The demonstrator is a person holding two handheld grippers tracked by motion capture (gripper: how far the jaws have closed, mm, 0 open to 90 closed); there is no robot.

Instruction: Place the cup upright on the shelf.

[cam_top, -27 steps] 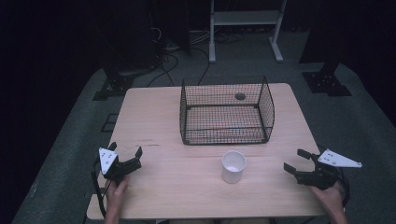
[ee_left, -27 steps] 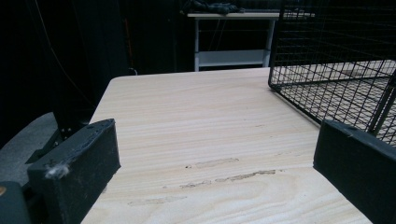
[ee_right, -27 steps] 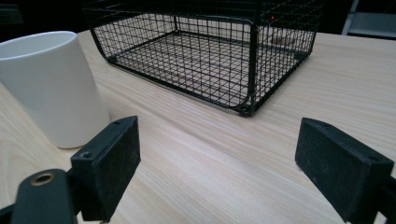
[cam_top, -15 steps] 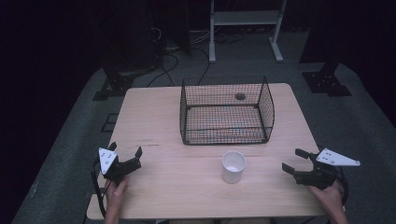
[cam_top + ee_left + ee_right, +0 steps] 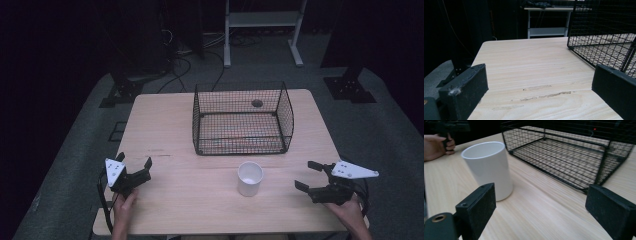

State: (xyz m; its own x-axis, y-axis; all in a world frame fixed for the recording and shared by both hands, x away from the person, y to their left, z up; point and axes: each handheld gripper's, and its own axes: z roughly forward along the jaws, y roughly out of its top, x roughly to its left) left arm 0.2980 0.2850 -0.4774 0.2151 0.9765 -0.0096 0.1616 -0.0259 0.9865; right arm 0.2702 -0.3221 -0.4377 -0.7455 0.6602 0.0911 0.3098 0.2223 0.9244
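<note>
A white cup (image 5: 249, 178) stands upright on the wooden table (image 5: 190, 195), just in front of a black wire basket (image 5: 242, 119). My right gripper (image 5: 305, 175) is open at the table's right front, its jaws pointing left toward the cup with a gap between them and it. In the right gripper view the cup (image 5: 488, 169) stands ahead at the left, the basket (image 5: 571, 155) beyond it, and nothing lies between the jaws. My left gripper (image 5: 134, 161) is open at the left front with bare table between its jaws; the basket (image 5: 606, 37) is ahead at the right.
A dark round hole (image 5: 257, 103) in the tabletop shows through the basket's mesh. A white shelf frame (image 5: 262, 25) and cables stand on the floor beyond the table. The other hand (image 5: 437, 145) holds its gripper at the far left of the right gripper view.
My right gripper has shifted slightly left toward the cup. The left gripper, cup and basket have not moved.
</note>
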